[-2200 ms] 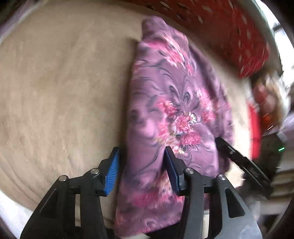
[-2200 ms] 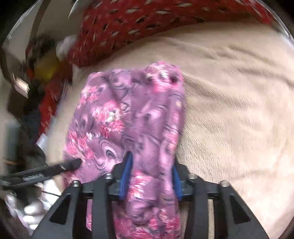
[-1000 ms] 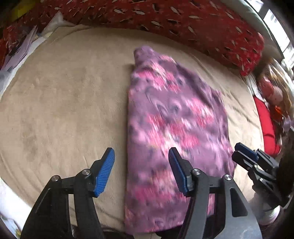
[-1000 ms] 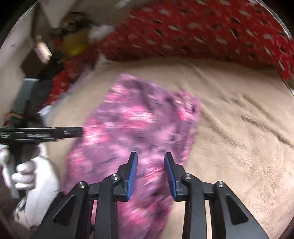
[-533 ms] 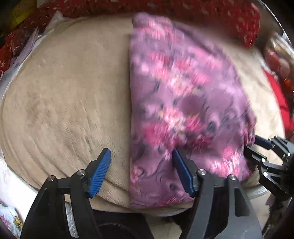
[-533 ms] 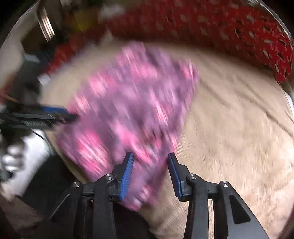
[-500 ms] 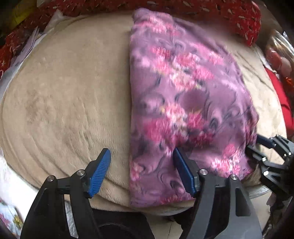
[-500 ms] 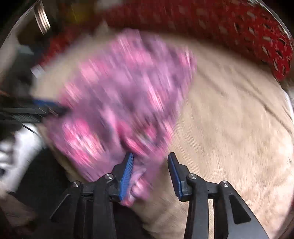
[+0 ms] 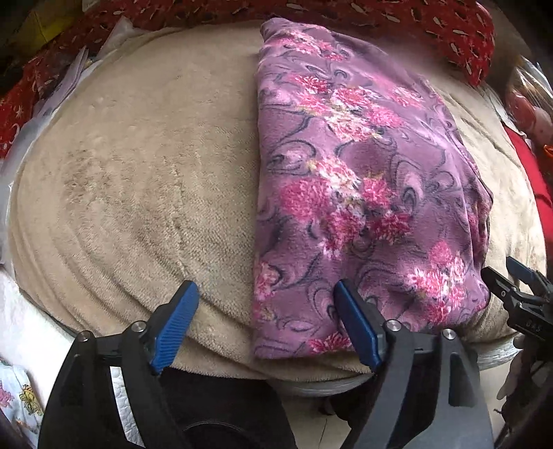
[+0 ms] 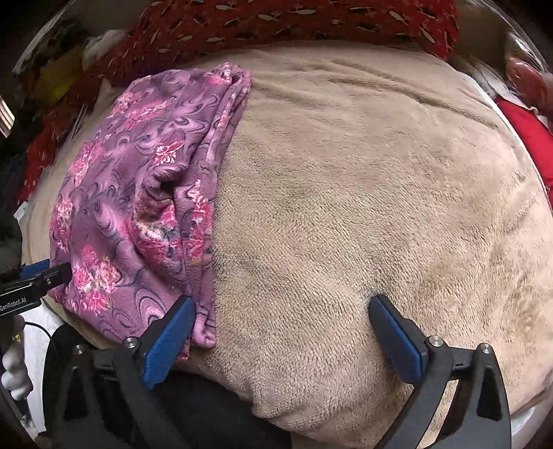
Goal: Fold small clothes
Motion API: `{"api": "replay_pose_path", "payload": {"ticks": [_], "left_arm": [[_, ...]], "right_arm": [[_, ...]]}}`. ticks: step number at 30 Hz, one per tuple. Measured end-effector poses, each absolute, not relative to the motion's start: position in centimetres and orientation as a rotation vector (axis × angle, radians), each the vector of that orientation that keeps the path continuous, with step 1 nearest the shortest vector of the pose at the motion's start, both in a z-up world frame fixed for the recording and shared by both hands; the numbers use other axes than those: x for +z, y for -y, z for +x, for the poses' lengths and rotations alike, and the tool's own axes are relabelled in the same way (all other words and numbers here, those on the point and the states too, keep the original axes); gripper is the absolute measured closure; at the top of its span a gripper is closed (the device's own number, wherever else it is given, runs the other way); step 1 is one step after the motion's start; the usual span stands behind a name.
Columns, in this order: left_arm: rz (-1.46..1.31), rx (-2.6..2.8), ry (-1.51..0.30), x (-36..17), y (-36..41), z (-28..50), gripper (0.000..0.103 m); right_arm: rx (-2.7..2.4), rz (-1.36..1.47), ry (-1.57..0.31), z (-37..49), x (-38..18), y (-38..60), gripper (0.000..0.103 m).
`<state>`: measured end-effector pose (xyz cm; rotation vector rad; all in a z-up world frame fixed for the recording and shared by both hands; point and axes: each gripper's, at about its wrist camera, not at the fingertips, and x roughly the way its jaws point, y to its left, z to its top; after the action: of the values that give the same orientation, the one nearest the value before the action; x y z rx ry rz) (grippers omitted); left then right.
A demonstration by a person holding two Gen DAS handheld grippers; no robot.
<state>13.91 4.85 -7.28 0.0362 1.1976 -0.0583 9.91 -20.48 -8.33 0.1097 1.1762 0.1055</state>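
A purple fleece garment with pink flowers (image 9: 359, 193) lies folded lengthwise on a beige plush surface (image 9: 138, 179). Its near end hangs slightly over the front edge. My left gripper (image 9: 266, 317) is open and empty, its jaws astride the garment's left folded edge just above it. In the right wrist view the garment (image 10: 145, 193) lies at the left, with layered edges along its right side. My right gripper (image 10: 283, 324) is wide open and empty at the garment's near right corner. Each gripper's tips also show in the other's view, the right gripper (image 9: 508, 279) and the left gripper (image 10: 52, 271).
A red patterned cushion (image 9: 380, 13) runs along the back; it also shows in the right wrist view (image 10: 293, 20). Red cloth (image 10: 528, 138) and clutter sit at the right, papers and red fabric (image 9: 41, 79) at the left. The beige surface (image 10: 380, 207) drops off at the front edge.
Both grippers let go of the garment and opened. It now lies flat and still. My right gripper has shifted right and opened wider; my left has drawn back slightly.
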Motion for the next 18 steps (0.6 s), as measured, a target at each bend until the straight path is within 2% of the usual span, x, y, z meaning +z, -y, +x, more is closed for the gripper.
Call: {"api": "replay_pose_path", "payload": {"ticks": [6, 18], "left_arm": [[0.093, -0.017, -1.156, -6.1, -5.4, 10.0, 0.022], [0.158, 0.05, -1.024, -3.0, -5.0, 5.7, 0.022]], "right_arm": [[0.028, 0.098, -1.225, 9.3, -6.9, 21.2, 0.004], [0.006, -0.082, -0.955, 3.8, 0.1, 17.3, 0.003]]}}
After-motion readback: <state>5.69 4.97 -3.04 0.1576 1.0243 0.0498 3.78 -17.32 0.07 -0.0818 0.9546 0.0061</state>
